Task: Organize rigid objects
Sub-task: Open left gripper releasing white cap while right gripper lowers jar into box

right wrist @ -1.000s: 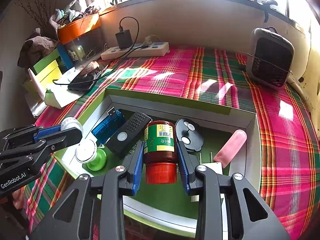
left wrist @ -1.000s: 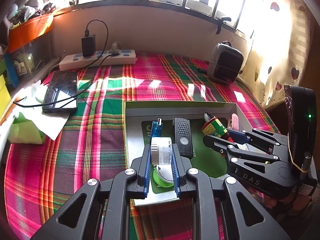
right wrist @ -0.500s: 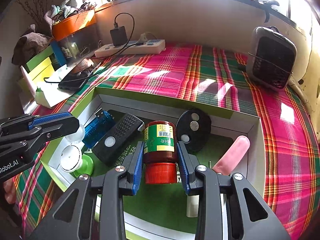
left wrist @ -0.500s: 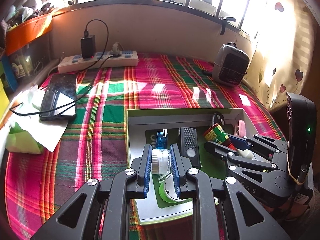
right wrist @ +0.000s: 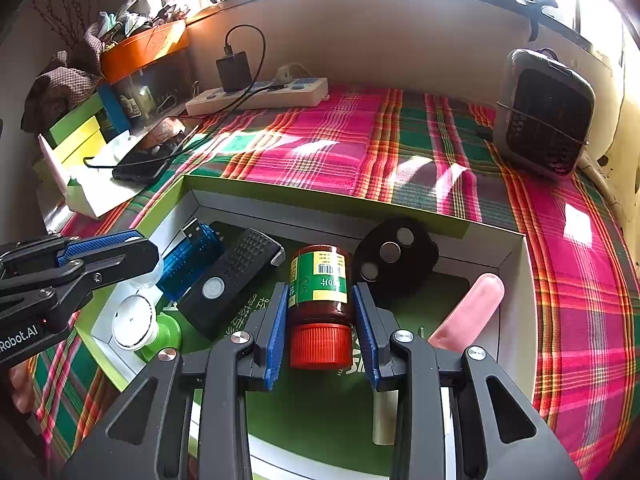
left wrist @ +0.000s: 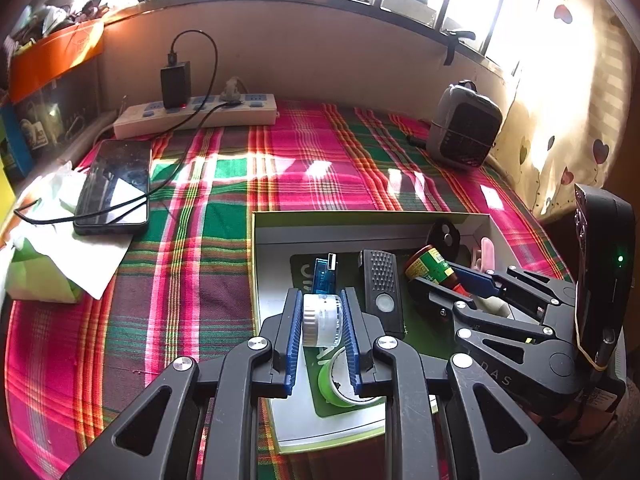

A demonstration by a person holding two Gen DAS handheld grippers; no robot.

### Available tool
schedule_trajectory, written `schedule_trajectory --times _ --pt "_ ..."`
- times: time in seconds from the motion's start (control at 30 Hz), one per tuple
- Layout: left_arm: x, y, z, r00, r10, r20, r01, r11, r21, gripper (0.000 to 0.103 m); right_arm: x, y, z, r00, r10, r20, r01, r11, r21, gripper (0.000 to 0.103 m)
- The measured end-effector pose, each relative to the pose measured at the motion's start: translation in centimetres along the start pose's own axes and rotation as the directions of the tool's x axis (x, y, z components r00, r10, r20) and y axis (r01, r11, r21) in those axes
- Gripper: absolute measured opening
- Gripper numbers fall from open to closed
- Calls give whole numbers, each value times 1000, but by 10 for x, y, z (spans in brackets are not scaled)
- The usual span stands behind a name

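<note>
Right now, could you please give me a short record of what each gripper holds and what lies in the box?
left gripper: shut on a small white jar, over the box
right gripper: shut on a red-capped bottle, cap toward the camera
box: open, on a plaid cloth
in the box: blue USB stick, black remote, black disc, pink piece, green-and-white lid
outside the box: phone, power strip, small heater
</note>
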State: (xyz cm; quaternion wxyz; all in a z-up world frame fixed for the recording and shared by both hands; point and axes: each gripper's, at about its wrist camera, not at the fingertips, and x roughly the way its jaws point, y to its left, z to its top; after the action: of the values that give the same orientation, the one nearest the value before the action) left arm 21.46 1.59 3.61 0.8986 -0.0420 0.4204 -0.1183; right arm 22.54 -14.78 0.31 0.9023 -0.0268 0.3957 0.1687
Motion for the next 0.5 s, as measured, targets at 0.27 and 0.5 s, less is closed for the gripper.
schedule_trajectory --times 0.27,0.5 --pt "-1 -2 -3 1000 11 2 -11 1000 5 29 -1 1 0 1000 5 4 -5 1000 -3 34" --pt "-2 -5 -5 1000 21 4 -21 1000 19 31 -2 2 0 1000 10 8 -10 1000 -3 40"
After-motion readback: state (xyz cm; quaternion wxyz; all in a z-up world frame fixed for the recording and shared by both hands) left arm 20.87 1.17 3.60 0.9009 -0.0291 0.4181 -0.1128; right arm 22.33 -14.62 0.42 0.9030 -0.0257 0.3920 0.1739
